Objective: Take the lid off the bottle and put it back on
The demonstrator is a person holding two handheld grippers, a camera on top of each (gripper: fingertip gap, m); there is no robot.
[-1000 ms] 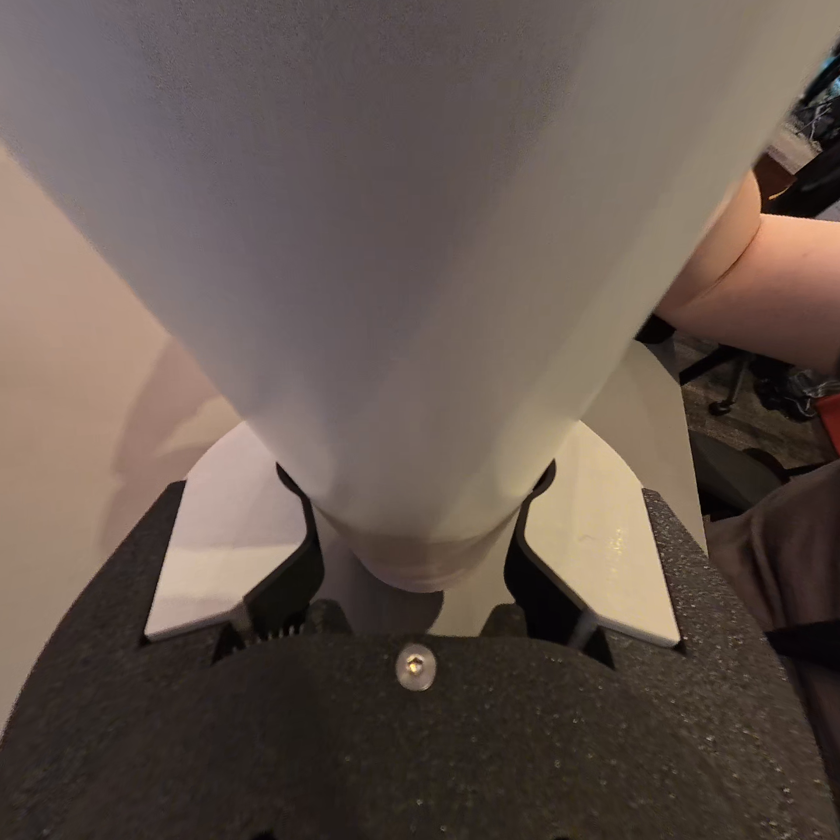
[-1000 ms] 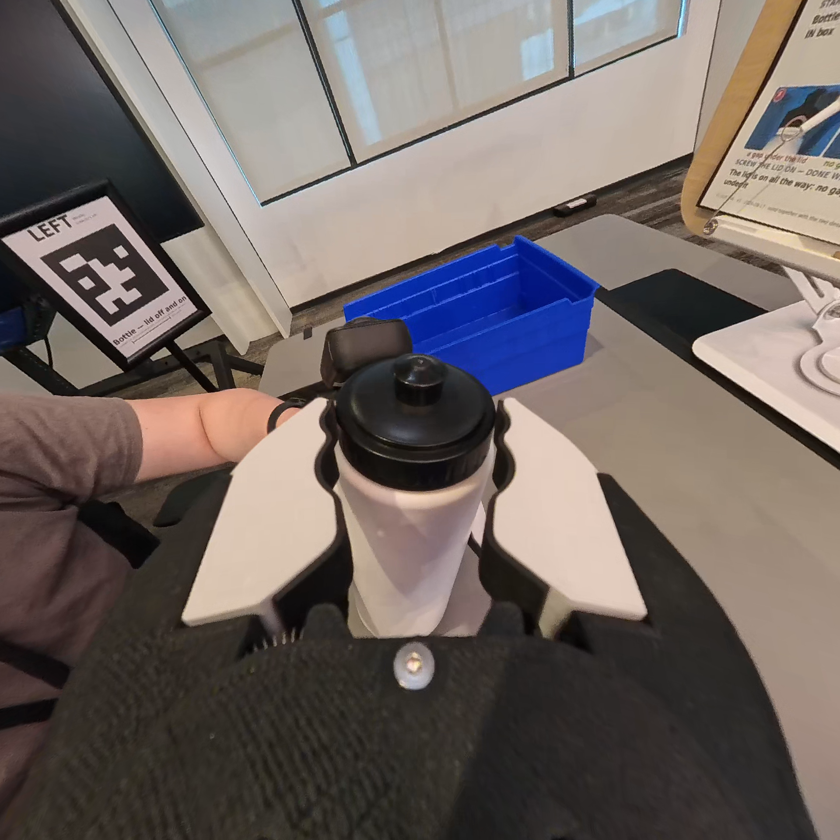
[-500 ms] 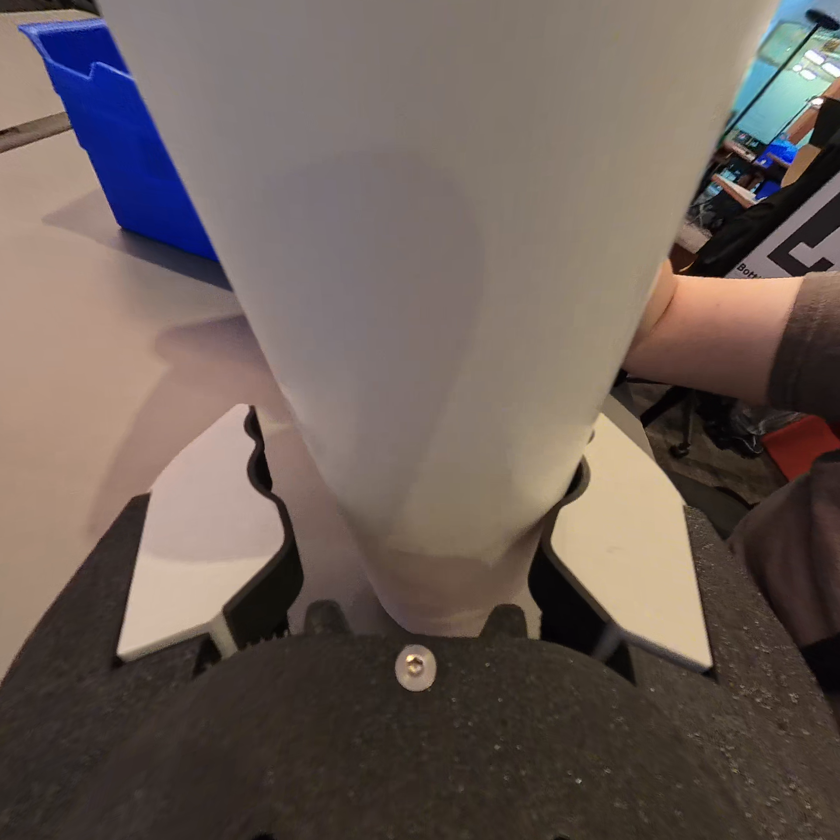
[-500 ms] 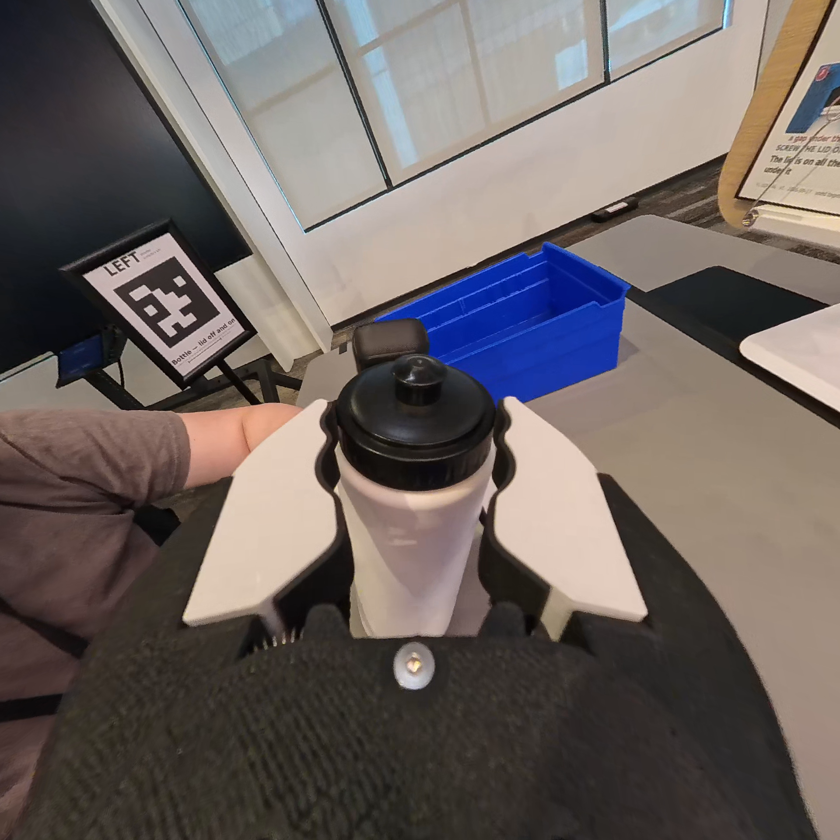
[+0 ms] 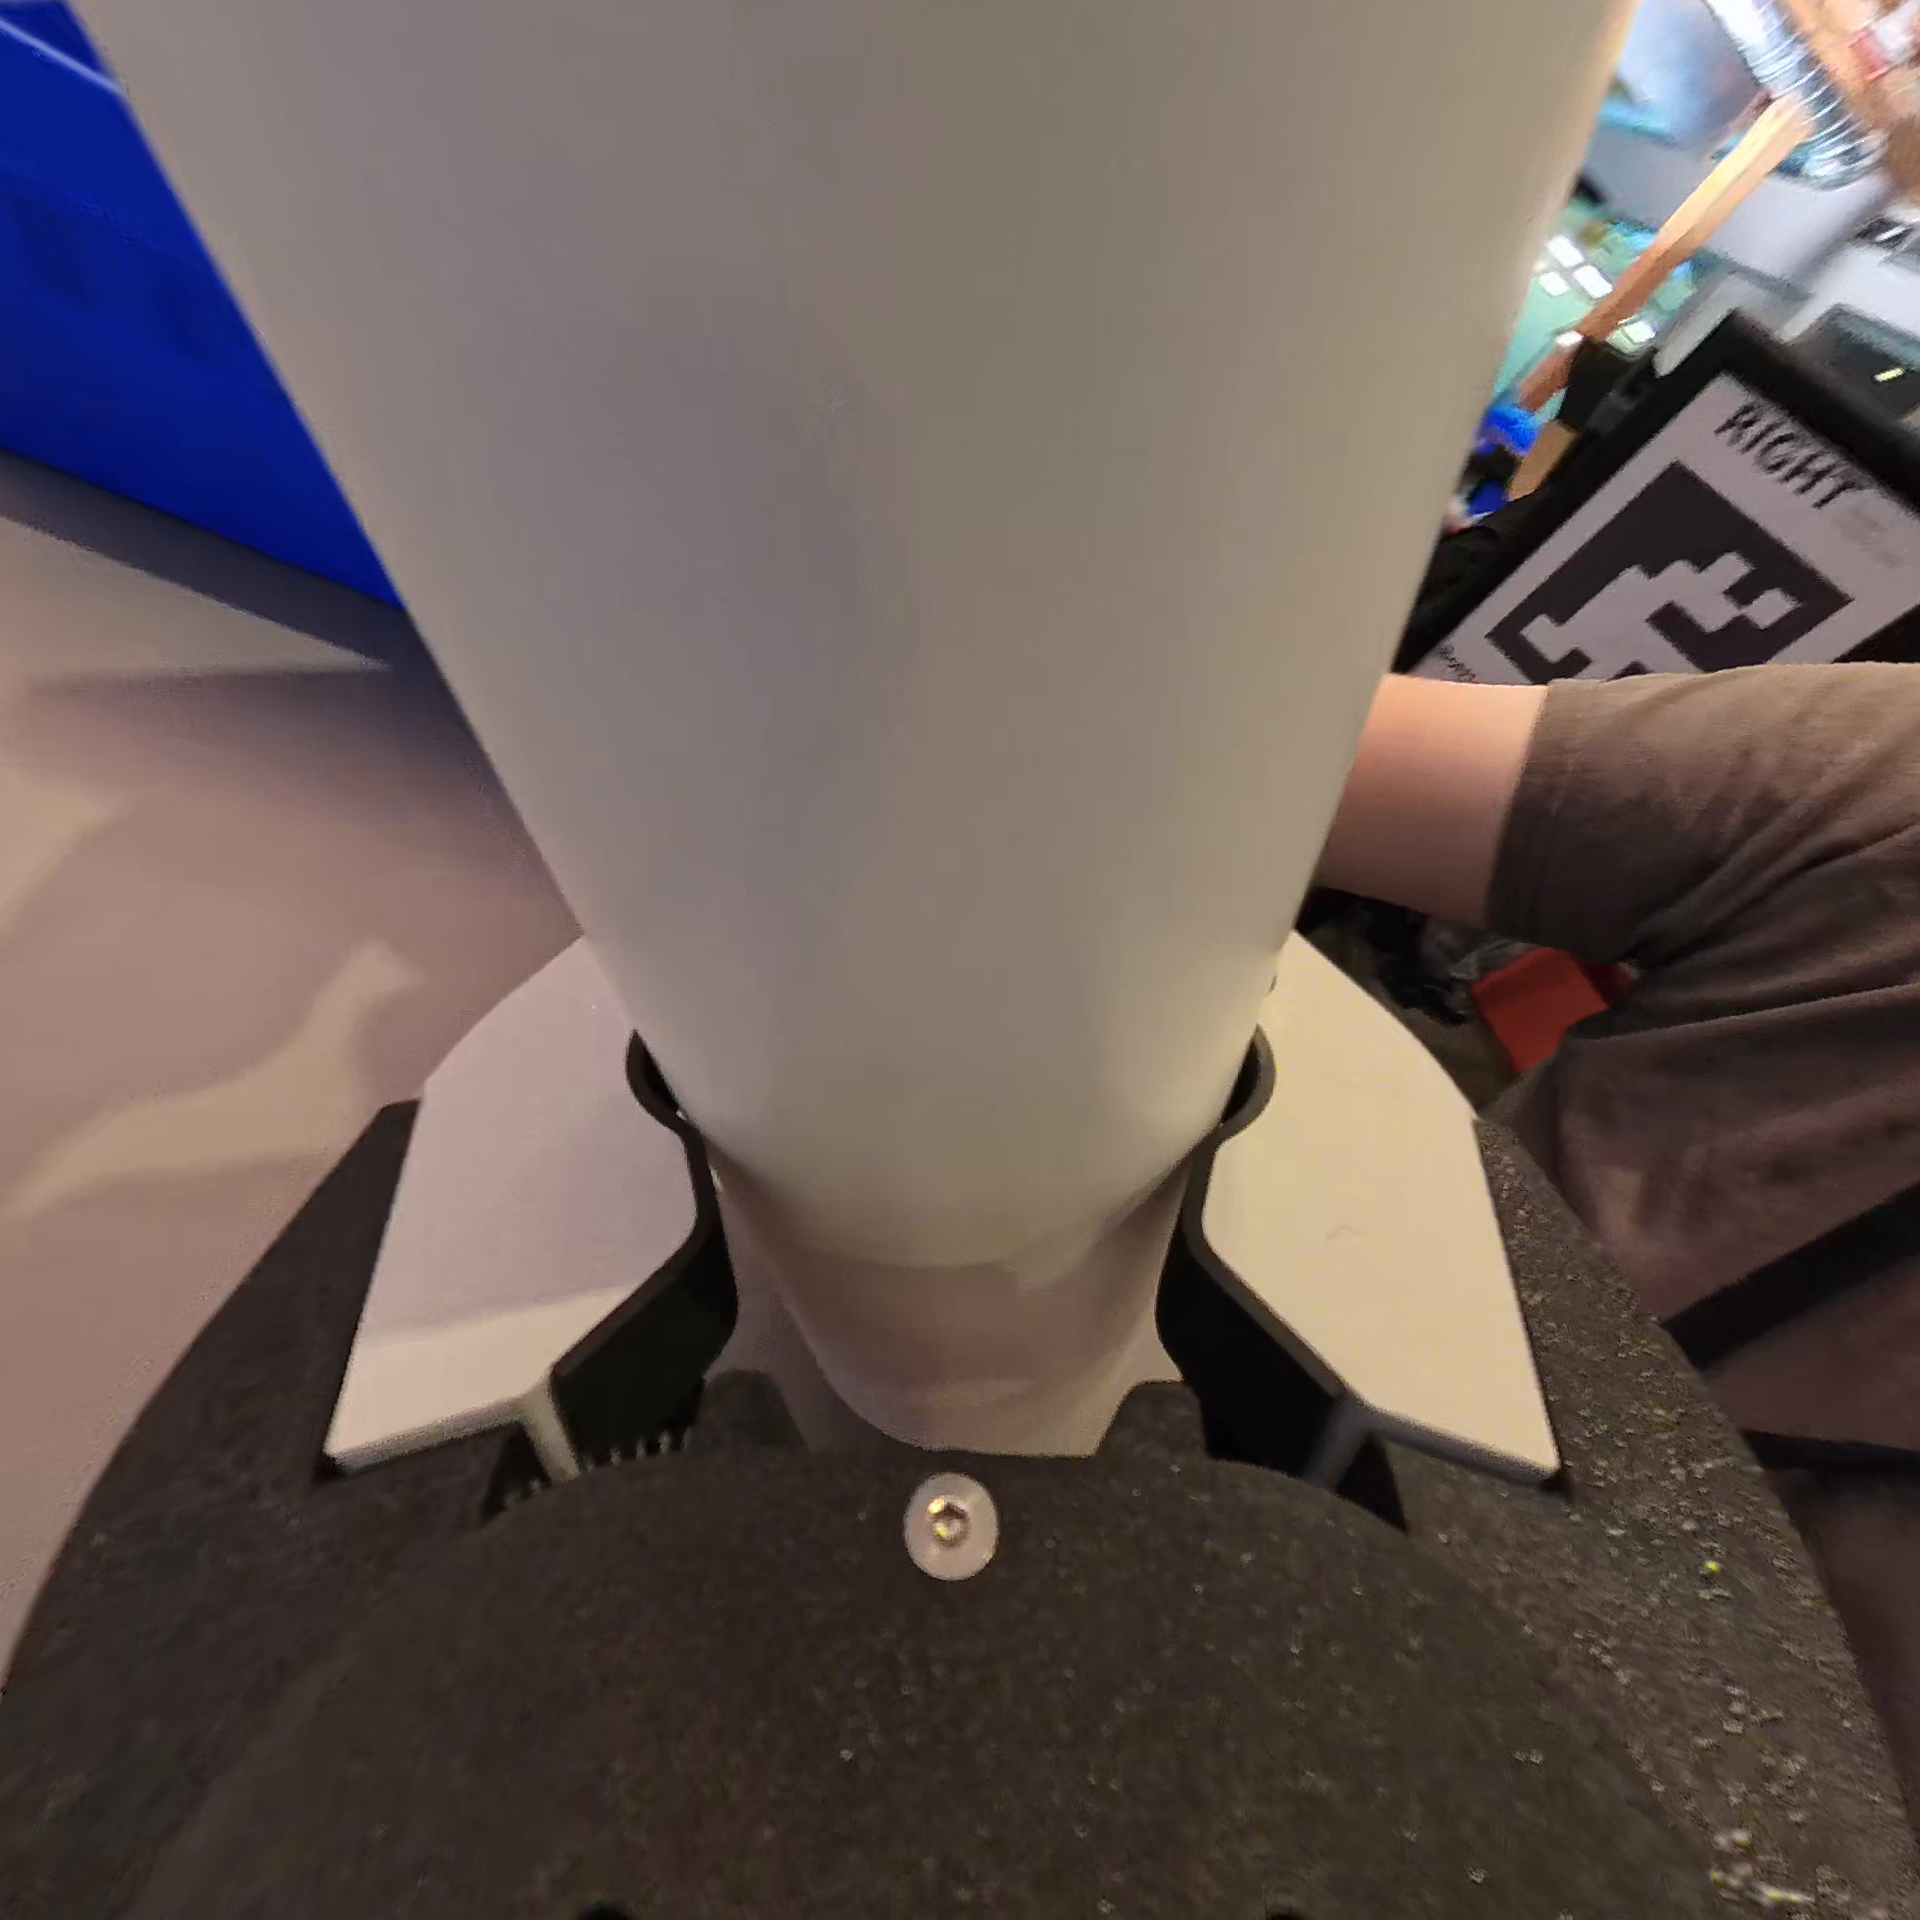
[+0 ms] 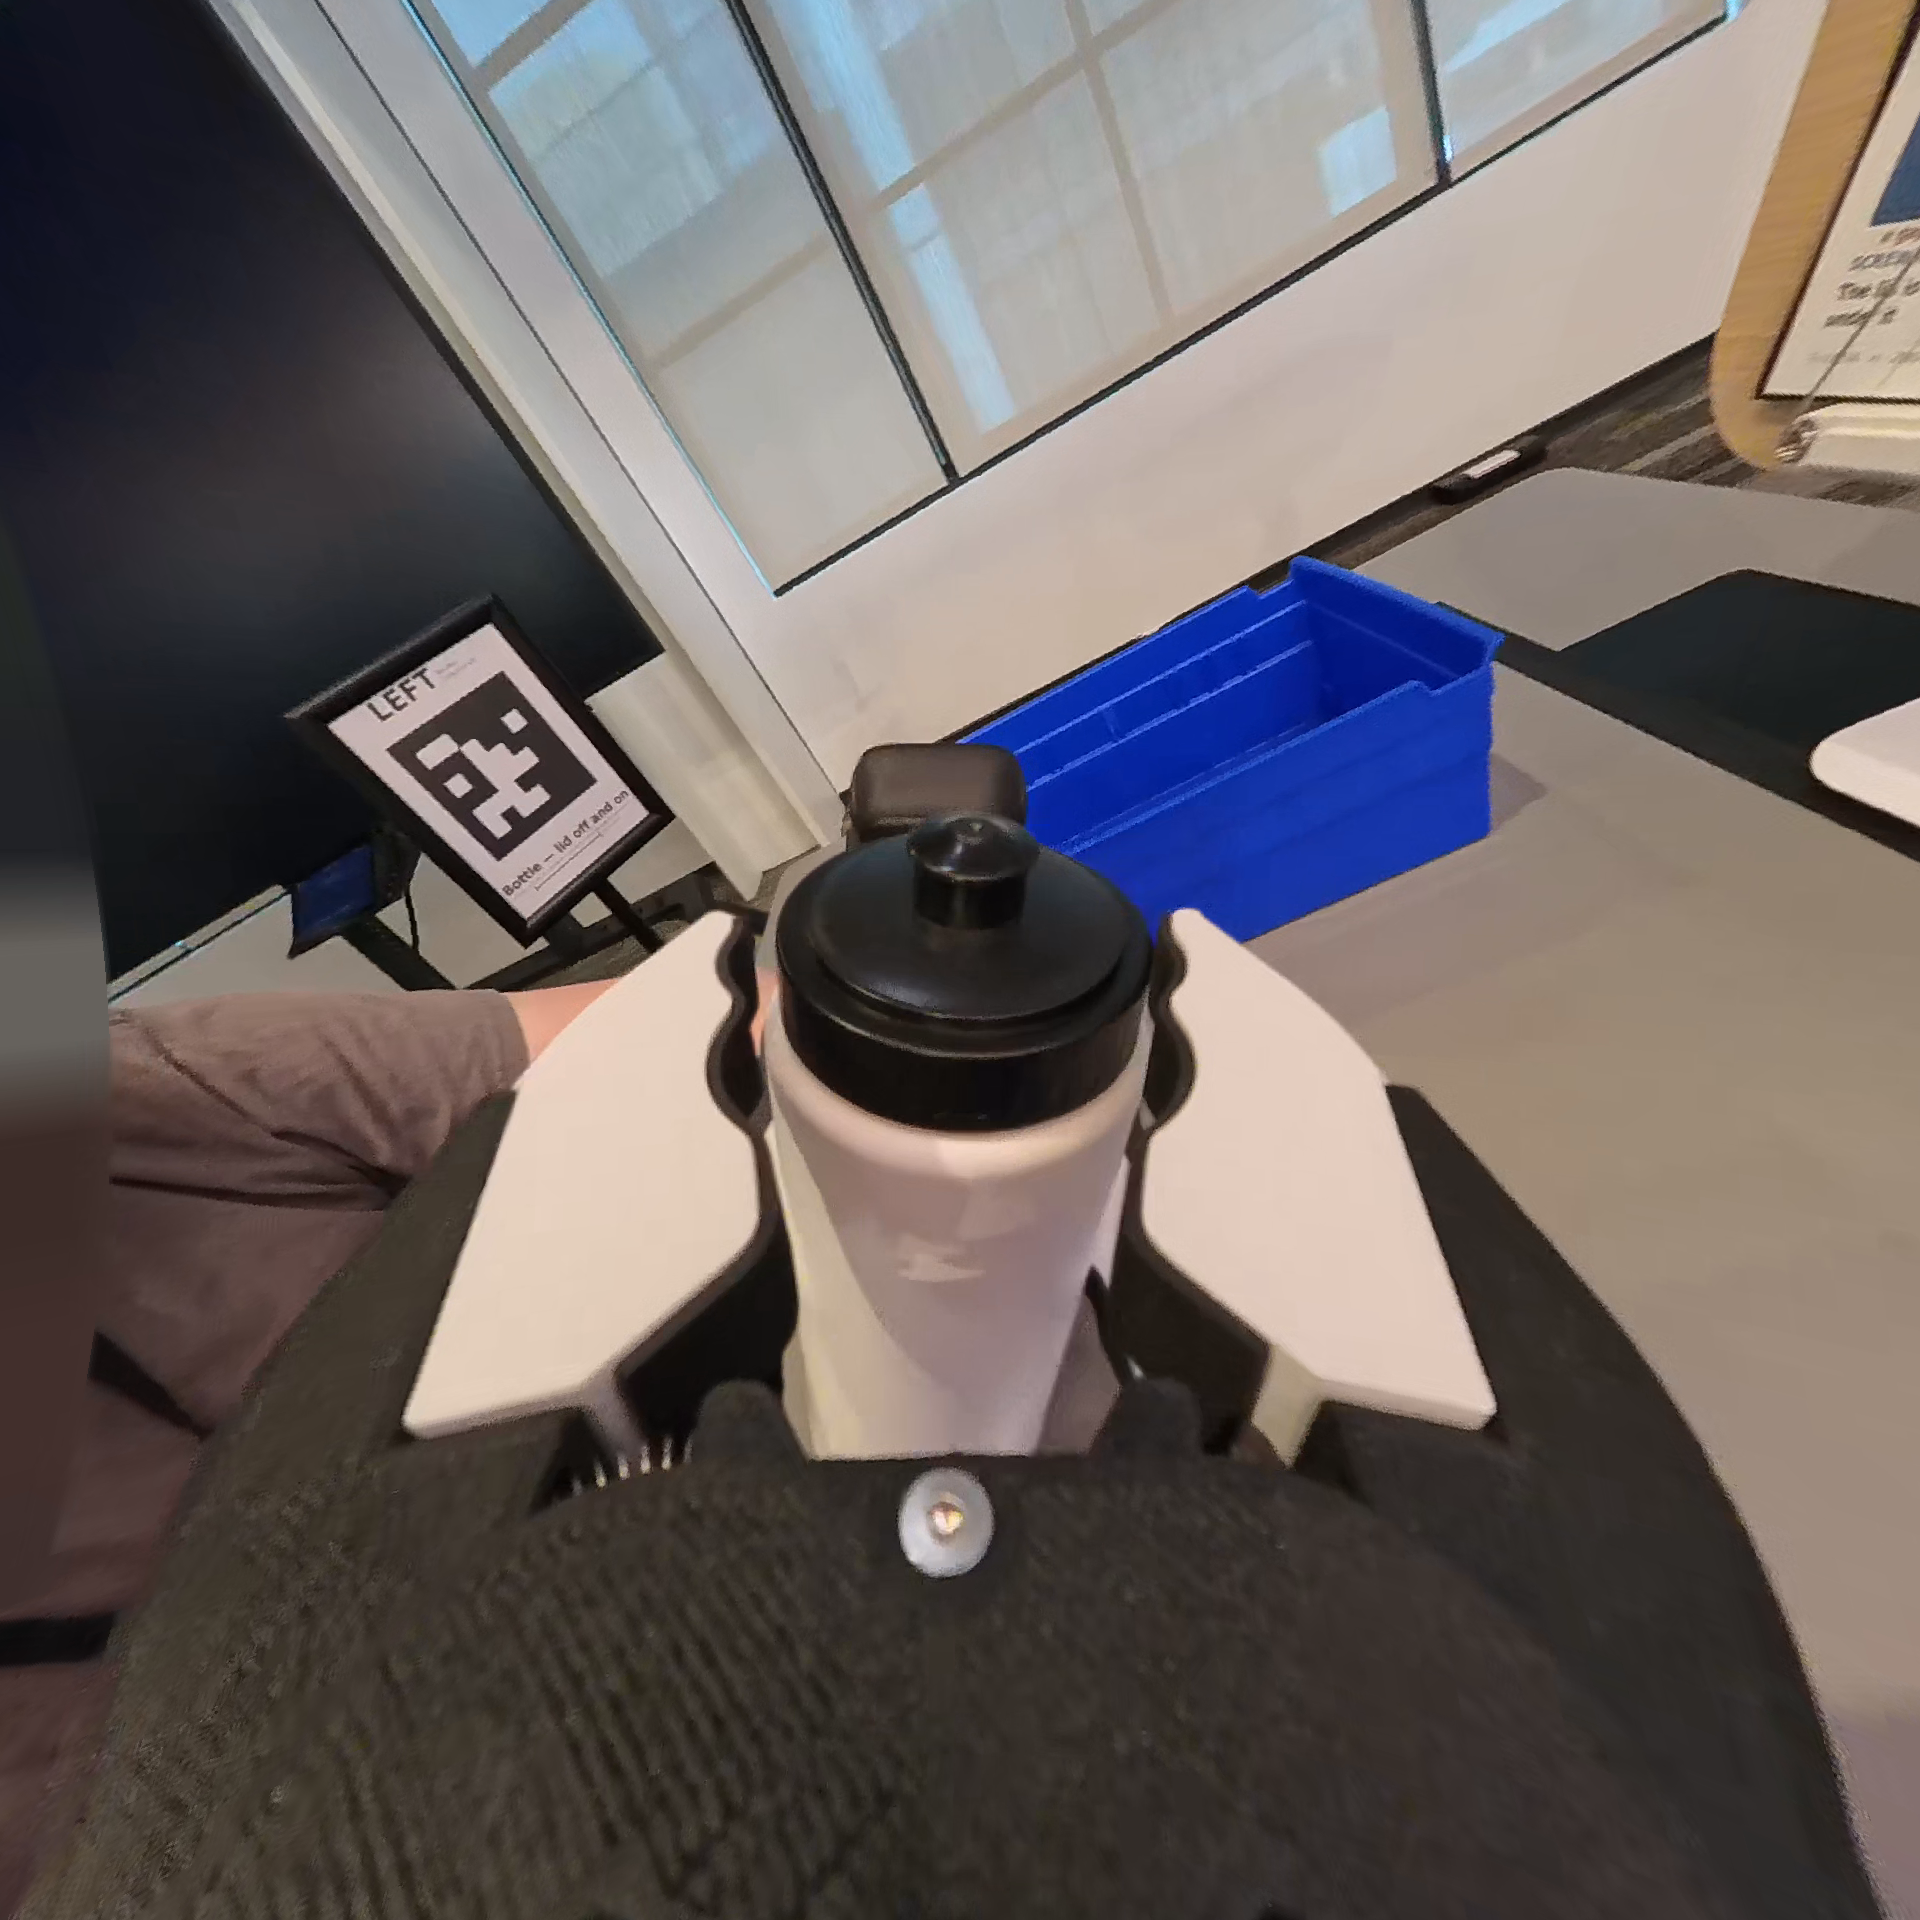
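**A:** What is nearest the cameras?

**B:** In the left wrist view, the left gripper (image 5: pixel 951 1195) has its two pale fingers closed against the lower body of a white bottle (image 5: pixel 883 623), which fills most of the frame. In the right wrist view, the right gripper (image 6: pixel 961 1039) is closed around the same bottle (image 6: pixel 935 1268) near its top, the fingers pressing at the black lid (image 6: pixel 961 987). The lid sits on the bottle, with a round spout knob on top.

**A:** Any brand on the bottle?

**B:** Only a faint pale mark on its side, too blurred to tell.

**A:** And further off?

**B:** A grey table (image 6: pixel 1558 1039) lies beneath. A person's arm in a grey-brown sleeve (image 6: pixel 291 1101) reaches in from the side. Beyond the lid sits a small dark case (image 6: pixel 935 779), then a blue plastic bin (image 6: pixel 1278 790) on the table. A framed sign (image 6: pixel 488 769) with a black-and-white square code and printed words stands on a stand off the table. A similar sign (image 5: pixel 1766 582) shows in the left view. Farthest back is a windowed white door (image 6: pixel 1039 312), and a wooden-edged board (image 6: pixel 1818 260) with a printed sheet.
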